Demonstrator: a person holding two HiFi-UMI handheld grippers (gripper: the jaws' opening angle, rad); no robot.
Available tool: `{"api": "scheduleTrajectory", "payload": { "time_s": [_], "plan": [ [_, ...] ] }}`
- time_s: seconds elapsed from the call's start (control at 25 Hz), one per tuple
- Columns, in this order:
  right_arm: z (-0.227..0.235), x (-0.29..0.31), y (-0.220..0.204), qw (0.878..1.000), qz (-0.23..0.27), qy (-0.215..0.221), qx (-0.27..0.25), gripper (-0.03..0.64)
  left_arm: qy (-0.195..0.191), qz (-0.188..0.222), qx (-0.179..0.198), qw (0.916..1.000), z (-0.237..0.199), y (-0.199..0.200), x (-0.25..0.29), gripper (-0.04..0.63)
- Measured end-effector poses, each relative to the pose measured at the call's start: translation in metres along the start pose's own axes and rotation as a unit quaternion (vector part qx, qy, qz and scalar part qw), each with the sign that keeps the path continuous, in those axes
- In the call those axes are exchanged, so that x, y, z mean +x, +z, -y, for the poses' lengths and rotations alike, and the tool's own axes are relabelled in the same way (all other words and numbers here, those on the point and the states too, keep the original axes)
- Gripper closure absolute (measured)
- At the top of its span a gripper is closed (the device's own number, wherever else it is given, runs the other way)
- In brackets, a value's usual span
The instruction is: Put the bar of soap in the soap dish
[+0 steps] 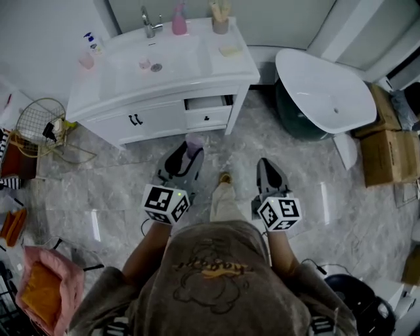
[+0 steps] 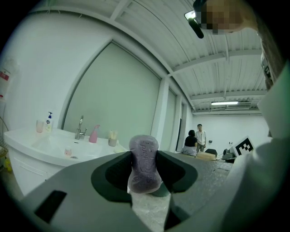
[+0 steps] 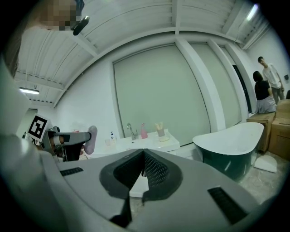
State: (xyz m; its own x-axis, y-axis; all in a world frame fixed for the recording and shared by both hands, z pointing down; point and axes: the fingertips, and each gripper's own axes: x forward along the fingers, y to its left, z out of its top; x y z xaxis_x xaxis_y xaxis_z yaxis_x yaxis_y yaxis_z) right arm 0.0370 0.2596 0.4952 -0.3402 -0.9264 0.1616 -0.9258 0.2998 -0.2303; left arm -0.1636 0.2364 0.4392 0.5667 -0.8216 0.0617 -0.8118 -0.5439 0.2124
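A purple bar of soap (image 2: 144, 164) stands upright between the jaws of my left gripper (image 2: 144, 181), which is shut on it. In the head view the left gripper (image 1: 192, 151) holds the soap (image 1: 194, 143) above the floor in front of the vanity drawers. The pale soap dish (image 1: 230, 50) lies on the right end of the white vanity top (image 1: 243, 65), far ahead of both grippers. My right gripper (image 1: 268, 165) hangs beside the left one, its jaws closed together with nothing in them (image 3: 141, 174). The right gripper view also shows the soap (image 3: 92, 139) and the dish (image 3: 163, 138).
On the vanity stand a faucet (image 1: 149, 25), a pink bottle (image 1: 179, 20) and a cup (image 1: 220, 25). A white bathtub (image 1: 325, 92) is at the right, with cardboard boxes (image 1: 387, 141) beyond it. A wire basket (image 1: 41, 125) stands left. Two people (image 2: 195, 140) are far off.
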Motion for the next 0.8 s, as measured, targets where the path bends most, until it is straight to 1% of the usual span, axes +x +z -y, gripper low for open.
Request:
{"api": "scheduleTrajectory", "payload": {
  "time_s": [0.2, 0.48, 0.8],
  "plan": [
    [0.030, 0.061, 0.026, 1.000, -0.007, 0.015, 0.000, 0.615, 0.011, -0.003, 0.001, 0.9999, -0.024, 0.019, 0.064, 0.423],
    [0.087, 0.137, 0.066, 0.999, -0.011, 0.032, 0.000, 0.615, 0.032, -0.001, -0.005, 0.9995, -0.048, 0.039, 0.156, 0.423],
    [0.143, 0.204, 0.093, 0.999, -0.015, 0.048, 0.005, 0.615, 0.049, 0.008, -0.007, 0.9987, -0.070, 0.053, 0.242, 0.423]
  ]
}}
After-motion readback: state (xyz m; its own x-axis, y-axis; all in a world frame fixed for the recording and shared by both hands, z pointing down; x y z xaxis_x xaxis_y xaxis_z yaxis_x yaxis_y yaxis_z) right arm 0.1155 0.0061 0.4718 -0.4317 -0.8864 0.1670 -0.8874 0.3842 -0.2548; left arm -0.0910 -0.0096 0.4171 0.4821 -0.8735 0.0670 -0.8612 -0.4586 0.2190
